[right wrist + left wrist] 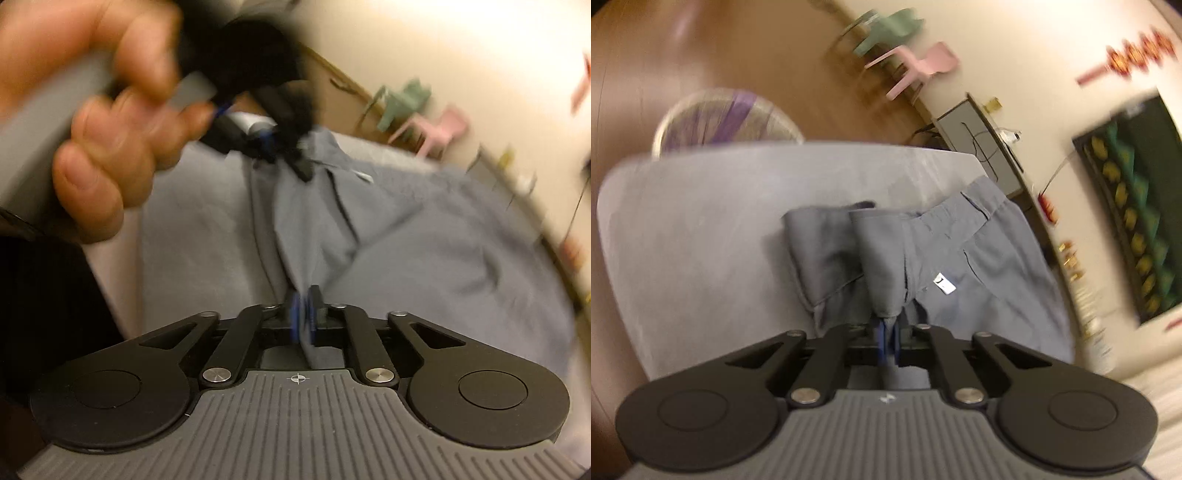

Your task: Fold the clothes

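Grey trousers (960,258) lie on the grey table (701,240), with the waistband and a white label toward the right. My left gripper (886,332) is shut on a bunched fold of the trousers and lifts it off the table. In the right wrist view my right gripper (304,310) is shut on another part of the same trousers (388,229). The left gripper (273,147) shows there too, held by a hand (103,122), pinching the cloth farther along. Both views are blurred.
A round basket with purple cloth (727,122) stands beyond the table's far edge on the wood floor. Green (886,29) and pink (923,62) small chairs and a grey cabinet (979,147) stand along the wall. A dark picture (1134,206) hangs at the right.
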Demonstrator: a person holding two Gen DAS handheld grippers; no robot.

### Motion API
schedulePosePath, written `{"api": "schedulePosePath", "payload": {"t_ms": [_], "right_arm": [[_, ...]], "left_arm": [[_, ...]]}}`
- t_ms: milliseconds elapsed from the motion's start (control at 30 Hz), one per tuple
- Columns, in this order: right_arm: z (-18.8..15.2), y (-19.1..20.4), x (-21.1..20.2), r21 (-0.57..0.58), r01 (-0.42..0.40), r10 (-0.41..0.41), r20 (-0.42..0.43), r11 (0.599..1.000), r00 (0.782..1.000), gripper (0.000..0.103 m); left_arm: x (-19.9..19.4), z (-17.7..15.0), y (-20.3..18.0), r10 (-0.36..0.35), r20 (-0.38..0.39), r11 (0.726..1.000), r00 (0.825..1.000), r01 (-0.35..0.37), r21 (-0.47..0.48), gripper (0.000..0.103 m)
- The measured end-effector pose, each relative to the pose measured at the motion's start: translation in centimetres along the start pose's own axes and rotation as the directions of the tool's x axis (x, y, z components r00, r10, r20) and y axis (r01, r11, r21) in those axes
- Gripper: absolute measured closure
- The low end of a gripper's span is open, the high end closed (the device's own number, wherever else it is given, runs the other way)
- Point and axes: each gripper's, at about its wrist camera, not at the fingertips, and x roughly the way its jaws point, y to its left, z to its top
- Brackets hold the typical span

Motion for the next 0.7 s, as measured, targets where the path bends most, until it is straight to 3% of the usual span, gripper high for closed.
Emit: {"api": "schedulePosePath", "payload": {"t_ms": [67,133,233,300,333,400,467,533,567,600,633,700], "right_arm": [[-0.5,-3.0,-3.5,0.197,-0.095,0.085,0.059,0.976,0.995,0.086],[-2.6,-6.6,-6.9,0.351,-0.112,0.08,0.103,0.93,0.991,0.081],[-9.6,-13.8,-11.1,0.574,0.09,-0.113,0.004,0.814,0.994,0.081],[-15.0,-18.7,-13.6,0.679,0.245,-0.223,-0.122,0.692,0.967,0.079],[-17.7,-20.9,-14.8,0.713,0.319,-0.268,-0.188,0.624,0.945,0.08],[-23.3,-24.3,-17.2,0.705,0.471,-0.34,-0.332,0.53,0.88,0.08],[-28.7,-26.9,-19.1,0.682,0.575,-0.343,-0.461,0.453,0.818,0.08],[-32.3,-28.8,-21.6,0.72,0.59,-0.351,-0.481,0.366,0.804,0.08],[-33.8,-29.6,-22.8,0.738,0.595,-0.345,-0.494,0.318,0.798,0.08],[-35.2,-30.5,-24.0,0.755,0.598,-0.338,-0.507,0.269,0.793,0.083],[-36.3,-31.0,-24.8,0.775,0.588,-0.337,-0.504,0.232,0.796,0.083],[-38.1,-32.1,-26.0,0.824,0.542,-0.324,-0.473,0.168,0.819,0.083]], "left_arm": [[0.1,0.2,1.4,-0.034,-0.016,0.996,0.999,0.033,-0.086,0.099],[0.3,0.3,2.3,-0.031,-0.012,0.99,0.999,0.029,-0.137,0.098],[0.0,0.2,2.5,0.013,0.023,0.99,1.0,-0.01,-0.139,0.096],[-0.9,-0.2,1.3,0.093,0.094,0.994,0.991,-0.088,-0.063,0.093],[-1.4,-0.5,0.5,0.136,0.141,0.991,0.981,-0.134,-0.023,0.091],[-2.6,-1.2,-1.4,0.203,0.251,0.975,0.947,-0.219,0.037,0.079],[-4.2,-2.1,-3.5,0.219,0.366,0.964,0.904,-0.259,0.063,0.075],[-5.7,-3.1,-5.6,0.227,0.477,0.95,0.849,-0.301,0.084,0.075],[-6.5,-3.5,-6.6,0.228,0.53,0.942,0.817,-0.323,0.092,0.068],[-7.0,-3.8,-7.7,0.217,0.559,0.94,0.8,-0.326,0.101,0.061],[-7.3,-3.9,-8.4,0.201,0.565,0.943,0.8,-0.313,0.108,0.061],[-7.0,-3.9,-9.6,0.138,0.53,0.947,0.836,-0.268,0.177,0.06]]}}
